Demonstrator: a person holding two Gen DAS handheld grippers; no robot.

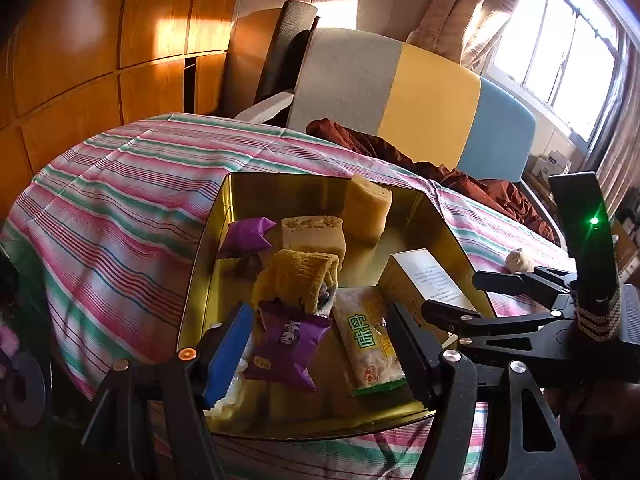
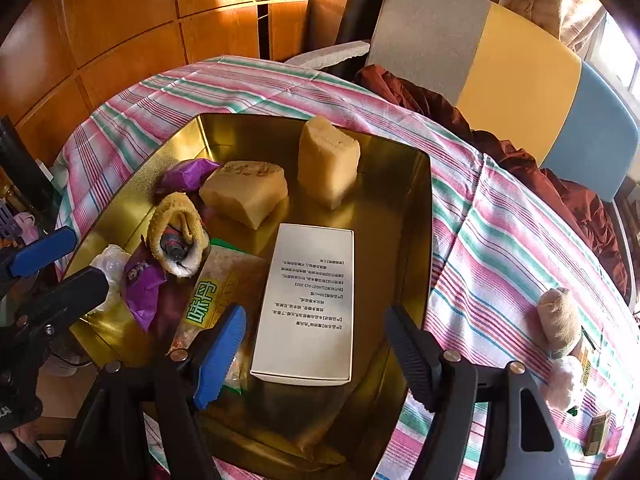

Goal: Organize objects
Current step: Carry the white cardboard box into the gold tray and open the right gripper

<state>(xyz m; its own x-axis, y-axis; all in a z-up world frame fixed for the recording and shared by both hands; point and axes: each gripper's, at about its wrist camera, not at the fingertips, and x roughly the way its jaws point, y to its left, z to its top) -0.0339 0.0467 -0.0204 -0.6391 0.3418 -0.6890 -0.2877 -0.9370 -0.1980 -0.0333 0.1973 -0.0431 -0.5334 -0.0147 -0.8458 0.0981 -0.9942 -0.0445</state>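
A gold tin tray (image 1: 208,264) (image 2: 412,216) sits on the striped cloth. In it lie a white printed box (image 2: 308,304) (image 1: 424,276), two tan sponge blocks (image 2: 246,192) (image 2: 328,160), a rolled yellow cloth (image 2: 178,232) (image 1: 296,276), purple snack packets (image 1: 288,344) (image 2: 140,284) and a green-lettered snack bag (image 1: 368,344) (image 2: 208,300). My left gripper (image 1: 320,356) is open above the purple packet and snack bag, holding nothing. My right gripper (image 2: 316,356) is open, astride the white box's near end, apart from it.
A beige rolled sock (image 2: 560,320) (image 1: 520,260), a clear wrapped item (image 2: 564,380) and a small box (image 2: 598,432) lie on the cloth right of the tray. A brown cloth (image 1: 460,176) lies by the striped headboard. Wooden cabinets stand behind.
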